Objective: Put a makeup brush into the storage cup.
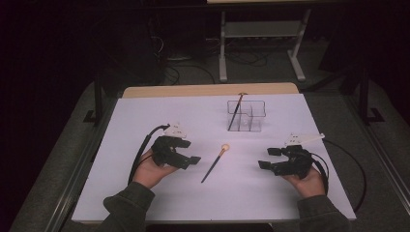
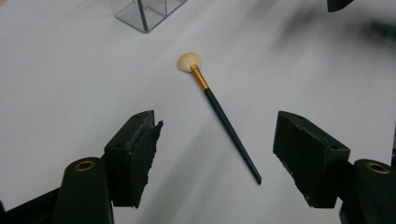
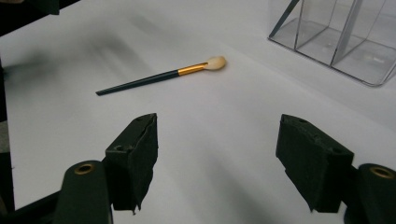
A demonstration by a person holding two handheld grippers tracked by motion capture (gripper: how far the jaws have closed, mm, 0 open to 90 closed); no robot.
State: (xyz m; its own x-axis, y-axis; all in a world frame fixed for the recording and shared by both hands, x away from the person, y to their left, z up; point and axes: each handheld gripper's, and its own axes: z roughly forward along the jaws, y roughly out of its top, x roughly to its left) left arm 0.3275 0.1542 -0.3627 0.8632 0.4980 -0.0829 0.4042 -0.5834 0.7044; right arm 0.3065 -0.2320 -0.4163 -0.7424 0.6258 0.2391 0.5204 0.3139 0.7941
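**Brush waiting, both grippers spread**

Makeup brush (image 1: 213, 164) flat on the white table (image 1: 145, 121), midway between the two grippers; pale bristle tip toward 1 o'clock, dark handle end toward 7 o'clock; nothing touching it. Left gripper (image 1: 192, 152) at 9 o'clock of the brush, jaws released and empty; right gripper (image 1: 269, 158) at 3 o'clock, jaws likewise parted and holding nothing. Clear organiser (image 1: 246, 116) at 12 o'clock, well apart, with a second brush (image 1: 235, 112) leaning in its left compartment.

Step in hand, by judgement: approach before the pick, probably to stand this brush in the organiser too. Next move calls for lowering one gripper over the thin handle, jaws squared across it, closing low against the table; then lifting and tipping upright; slender handle likely to roll or slip if pinched off-centre.
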